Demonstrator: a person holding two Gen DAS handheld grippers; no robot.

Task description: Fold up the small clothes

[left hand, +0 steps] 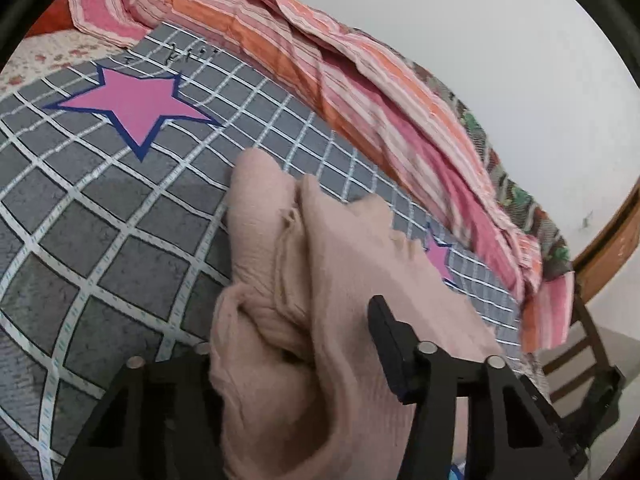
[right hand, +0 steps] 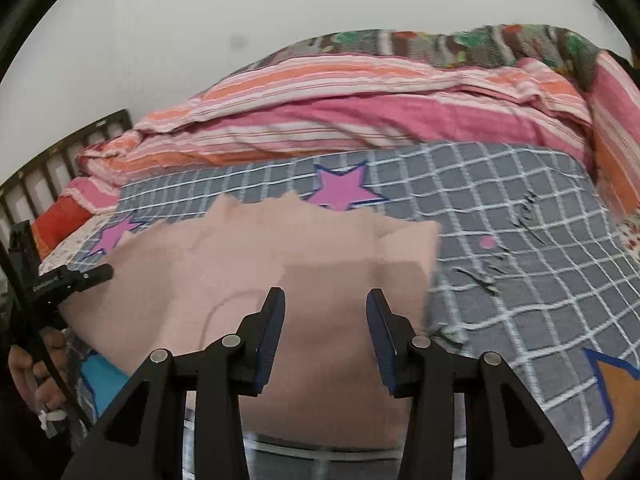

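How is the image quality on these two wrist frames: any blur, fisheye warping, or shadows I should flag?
Left wrist view: the striped quilt is smeared by motion blur, the grid lines on the grey checked sheet bow strongly, and the pink garment hides one finger of the left gripper. Right wrist view: the garment's far edge looks jagged and soft; lighting is flat, with a faint shadow ahead of the open right gripper.

White wall [right hand: 200, 20] behind cluttered bed [left hand: 100, 220].

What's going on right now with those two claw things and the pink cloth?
Left gripper: draped in bunched pink garment, grip unclear. Right gripper: open, above the garment, holding nothing. Striped quilt heaped behind, not in the way.
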